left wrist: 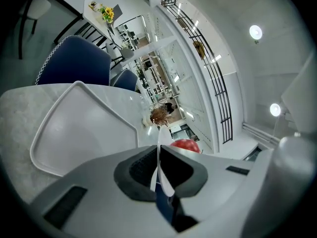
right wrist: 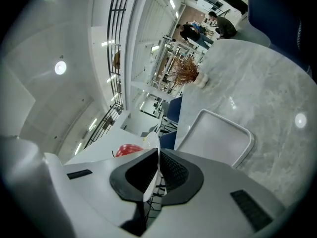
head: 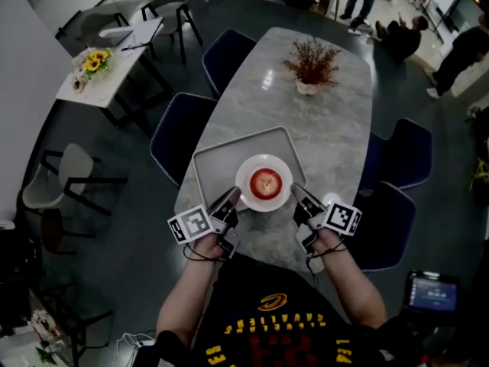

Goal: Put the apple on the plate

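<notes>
The apple (head: 265,182) already sits in the middle of the white plate (head: 246,193), so the main job looks done. The plate is being held from both sides. The left hand-held gripper (head: 229,201) pinches the plate's left rim, and the right hand-held gripper (head: 300,197) pinches its right rim. In each gripper view the thin white rim sits tight between the dark pads, with the red apple just behind it.

The plate seems to be held up over the near edge of the grey tray (head: 221,150), which has nothing else on it. I think the next move is to carry the plate somewhere or set it down. For that, both hands must go together and keep the plate flat. If one side dips, the round apple could roll off.

The worktop (head: 336,128) is long and pale grey, like marble, and shiny. A dry plant (head: 309,63) in a small white pot stands farther along it. Blue chairs (head: 179,132) stand at its sides. The floor is dark. Off to the left is a small white table (head: 122,52) with yellow flowers (head: 95,61). Some people are far away at the top right.
</notes>
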### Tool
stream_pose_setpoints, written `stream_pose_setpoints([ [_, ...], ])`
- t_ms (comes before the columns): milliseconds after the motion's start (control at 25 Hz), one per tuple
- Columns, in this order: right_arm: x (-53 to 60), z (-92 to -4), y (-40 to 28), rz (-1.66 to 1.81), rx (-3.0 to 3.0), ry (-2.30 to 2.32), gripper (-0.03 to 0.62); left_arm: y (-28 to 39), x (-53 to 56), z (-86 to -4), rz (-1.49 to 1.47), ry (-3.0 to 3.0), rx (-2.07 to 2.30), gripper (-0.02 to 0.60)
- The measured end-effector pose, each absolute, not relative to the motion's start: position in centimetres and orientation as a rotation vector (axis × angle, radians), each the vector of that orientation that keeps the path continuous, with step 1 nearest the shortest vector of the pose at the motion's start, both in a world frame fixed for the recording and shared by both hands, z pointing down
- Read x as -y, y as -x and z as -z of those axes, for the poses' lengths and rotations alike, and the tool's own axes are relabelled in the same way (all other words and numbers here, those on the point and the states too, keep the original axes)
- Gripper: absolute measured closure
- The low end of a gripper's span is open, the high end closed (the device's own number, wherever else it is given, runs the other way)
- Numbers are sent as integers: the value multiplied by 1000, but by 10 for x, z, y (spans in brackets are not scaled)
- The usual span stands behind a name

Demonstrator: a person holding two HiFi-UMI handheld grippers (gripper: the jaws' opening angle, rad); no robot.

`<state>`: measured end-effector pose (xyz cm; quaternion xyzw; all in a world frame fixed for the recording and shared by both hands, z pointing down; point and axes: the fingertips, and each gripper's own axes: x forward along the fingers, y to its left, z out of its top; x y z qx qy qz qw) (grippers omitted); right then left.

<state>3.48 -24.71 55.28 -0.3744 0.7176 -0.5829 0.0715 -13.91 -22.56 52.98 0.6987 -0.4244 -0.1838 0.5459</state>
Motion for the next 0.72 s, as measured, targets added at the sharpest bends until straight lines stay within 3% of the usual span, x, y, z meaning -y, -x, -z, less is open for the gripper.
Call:
stream_pose_setpoints([
  [720,305,-574,19,1637,-2259,998,569,177,272,-576,386,-1605,967,559],
])
